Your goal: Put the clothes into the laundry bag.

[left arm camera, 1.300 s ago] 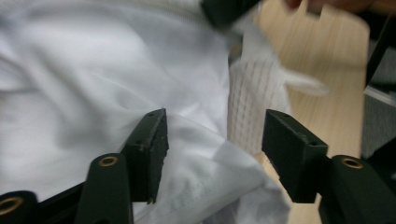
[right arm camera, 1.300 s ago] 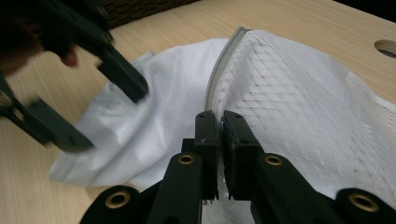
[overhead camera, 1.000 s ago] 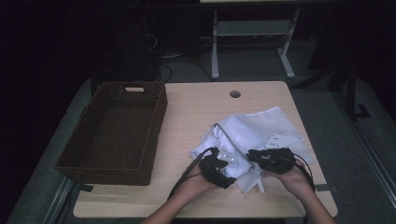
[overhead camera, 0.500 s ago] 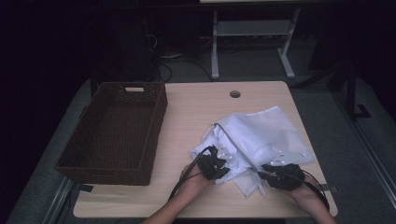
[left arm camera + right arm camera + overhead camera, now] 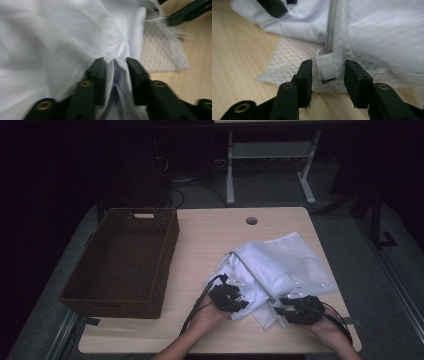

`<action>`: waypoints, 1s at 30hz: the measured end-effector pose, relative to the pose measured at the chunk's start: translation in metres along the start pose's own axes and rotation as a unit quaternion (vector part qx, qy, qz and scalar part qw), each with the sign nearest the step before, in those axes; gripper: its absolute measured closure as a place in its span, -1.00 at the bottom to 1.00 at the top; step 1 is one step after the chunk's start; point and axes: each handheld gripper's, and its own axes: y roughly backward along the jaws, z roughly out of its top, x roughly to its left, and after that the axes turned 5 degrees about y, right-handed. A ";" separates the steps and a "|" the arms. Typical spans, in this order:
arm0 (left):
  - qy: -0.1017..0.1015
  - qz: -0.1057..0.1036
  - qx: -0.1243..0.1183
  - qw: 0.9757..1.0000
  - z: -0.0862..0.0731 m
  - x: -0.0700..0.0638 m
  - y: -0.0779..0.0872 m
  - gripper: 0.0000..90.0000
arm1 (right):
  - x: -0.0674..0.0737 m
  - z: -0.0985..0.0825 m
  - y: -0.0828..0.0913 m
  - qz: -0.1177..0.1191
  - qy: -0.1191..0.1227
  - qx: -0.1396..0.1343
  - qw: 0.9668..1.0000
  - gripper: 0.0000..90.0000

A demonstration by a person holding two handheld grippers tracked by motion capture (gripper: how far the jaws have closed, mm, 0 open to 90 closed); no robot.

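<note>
A white garment with a mesh part [image 5: 280, 262] lies crumpled on the right half of the table [image 5: 210, 240]. My left gripper [image 5: 241, 302] sits at its near left edge. In the left gripper view a fold of the white cloth [image 5: 75, 32] fills the gap of my left gripper [image 5: 115, 61] and touches both pads; these jaws have just been opening. My right gripper [image 5: 281, 310] rests at the near right corner. Its jaws [image 5: 328, 63] have just been opening and straddle a white tab [image 5: 327, 66] at the end of a grey zip strip [image 5: 331, 22], clear of both pads.
A dark woven basket [image 5: 120, 304] stands on the table's left half. A round cable hole [image 5: 251, 220] lies near the far edge. Bare wood separates basket and cloth. Each gripper's jaws show in the other's view: right [image 5: 190, 11], left [image 5: 274, 6].
My right hand has come off the top of the cloth and moved down to its near right corner by the table's front edge. The left hand has stayed put.
</note>
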 end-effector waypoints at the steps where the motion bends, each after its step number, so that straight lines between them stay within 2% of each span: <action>1: -0.010 -0.003 0.005 1.000 0.000 -0.002 -0.001 0.32 | 0.001 -0.001 -0.005 0.000 0.002 0.011 1.000 0.27; 2: -0.020 0.001 0.009 1.000 -0.001 -0.004 -0.003 0.23 | 0.001 -0.002 -0.010 0.002 0.004 0.022 1.000 0.30; 4: -0.042 0.011 0.015 0.999 -0.002 -0.010 -0.006 0.08 | 0.000 -0.002 -0.014 0.006 -0.004 0.022 1.000 0.44; 6: -0.061 0.024 0.022 0.998 -0.002 -0.015 -0.009 -0.01 | 0.001 -0.001 -0.015 0.013 -0.008 0.022 1.000 0.62; 8: -0.076 0.039 0.028 0.996 -0.003 -0.019 -0.010 -0.01 | 0.002 0.000 -0.015 0.019 -0.004 0.021 1.000 0.77; 10: -0.085 0.058 0.028 0.994 -0.003 -0.021 -0.011 0.10 | 0.005 0.001 -0.015 0.015 0.003 0.023 1.000 0.83; 11: -0.082 0.060 0.028 0.994 -0.003 -0.022 -0.011 0.19 | 0.006 0.002 -0.015 0.013 0.008 0.025 1.000 0.84; 13: -0.085 0.066 0.025 0.994 -0.002 -0.020 -0.010 0.48 | 0.006 0.003 -0.015 0.014 0.009 0.027 0.999 0.84; 15: -0.076 0.065 0.021 0.995 -0.002 -0.018 -0.011 0.77 | 0.005 0.003 -0.014 0.017 0.008 0.025 1.000 0.85; 18: -0.043 0.052 0.011 0.998 -0.001 -0.013 -0.011 0.86 | 0.004 0.004 -0.009 0.020 0.005 0.016 1.000 0.86; 20: -0.020 0.040 -0.006 0.999 0.000 -0.010 -0.010 0.88 | 0.003 0.007 -0.005 0.020 0.003 0.006 1.000 0.86; 22: -0.005 0.036 -0.025 0.999 0.004 -0.010 -0.008 0.88 | 0.004 0.011 -0.002 0.021 0.004 -0.002 1.000 0.86; 25: 0.005 0.038 -0.052 0.998 0.012 -0.012 -0.008 0.88 | 0.007 0.019 0.004 0.027 0.008 -0.023 0.999 0.86; 30: 0.017 0.040 -0.063 0.997 0.023 -0.015 -0.015 0.88 | 0.017 0.036 0.011 0.032 0.031 -0.055 0.997 0.86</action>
